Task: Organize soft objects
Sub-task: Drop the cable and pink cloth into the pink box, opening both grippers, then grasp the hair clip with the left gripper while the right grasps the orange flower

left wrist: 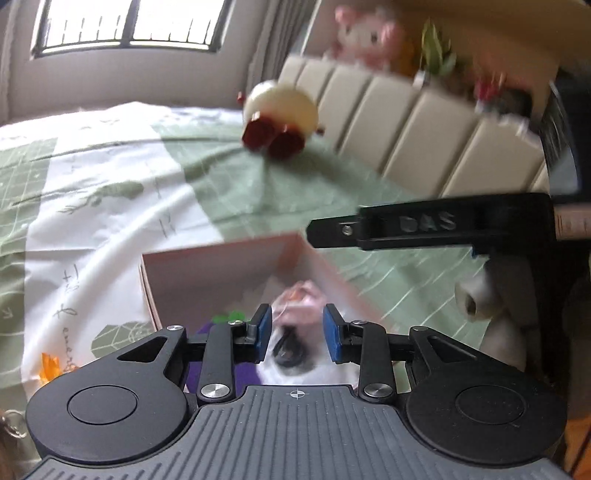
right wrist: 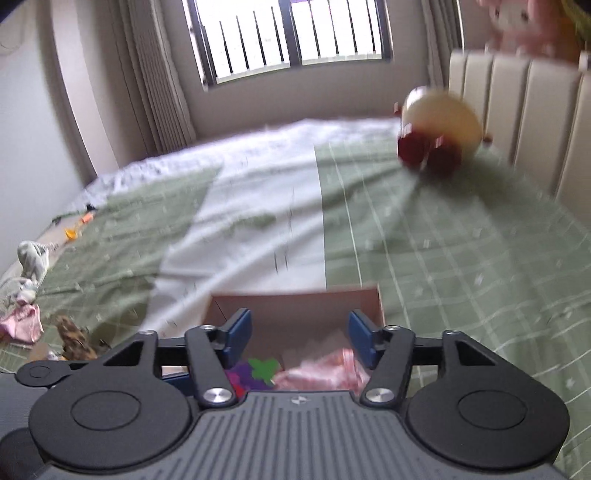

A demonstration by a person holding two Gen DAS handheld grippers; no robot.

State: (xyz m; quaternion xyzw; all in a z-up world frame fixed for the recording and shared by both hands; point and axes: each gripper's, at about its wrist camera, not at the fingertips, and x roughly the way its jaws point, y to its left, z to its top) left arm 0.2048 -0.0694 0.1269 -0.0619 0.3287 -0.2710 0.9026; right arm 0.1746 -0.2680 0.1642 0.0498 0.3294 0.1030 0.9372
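Note:
A pink cardboard box [left wrist: 207, 273] stands on the bed, also in the right wrist view [right wrist: 295, 302]. In it lie a white plush with a dark patch [left wrist: 291, 354], a purple-and-green plush [right wrist: 255, 373] and a pink plush [right wrist: 325, 373]. My left gripper [left wrist: 297, 334] hovers open over the box above the white plush, touching nothing. My right gripper [right wrist: 299, 336] is open and empty above the box; its body shows in the left wrist view [left wrist: 424, 225]. A cream plush with dark red feet [left wrist: 280, 114] lies by the headboard, also in the right wrist view [right wrist: 439, 125].
The bed has a green-and-white cover [right wrist: 258, 229]. A beige padded headboard [left wrist: 413, 136] carries a pink plush [left wrist: 365, 37] and other toys. Clothes and small items [right wrist: 29, 266] lie at the bed's left edge. A window [right wrist: 291, 33] is behind.

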